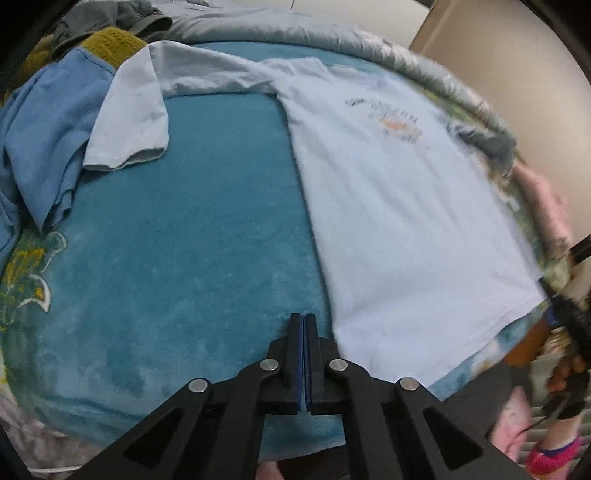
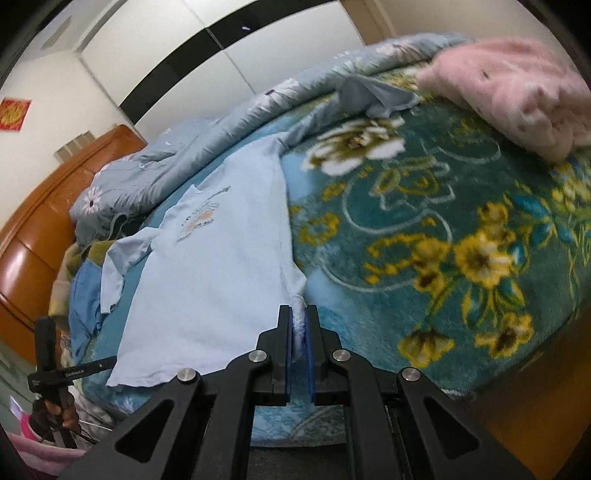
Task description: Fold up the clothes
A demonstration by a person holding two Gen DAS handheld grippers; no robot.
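A pale blue T-shirt [image 1: 399, 206] with a small chest print lies flat on the teal blanket [image 1: 177, 251], one sleeve spread to the far left. My left gripper [image 1: 303, 317] is shut and empty, just left of the shirt's near hem. In the right wrist view the same shirt [image 2: 214, 266] lies to the left. My right gripper [image 2: 298, 310] is shut on the shirt's near right hem corner, with pale cloth showing between the pads. The other sleeve [image 2: 373, 96] lies bunched far off on the blanket [image 2: 424, 221].
A darker blue garment [image 1: 48, 147], a mustard knit [image 1: 114, 44] and grey clothes [image 1: 122, 14] are piled at the far left. A grey-blue floral duvet [image 2: 177, 147] runs along the far edge. A pink fluffy blanket [image 2: 517, 85] lies at the right. A wooden headboard [image 2: 40, 229] stands at left.
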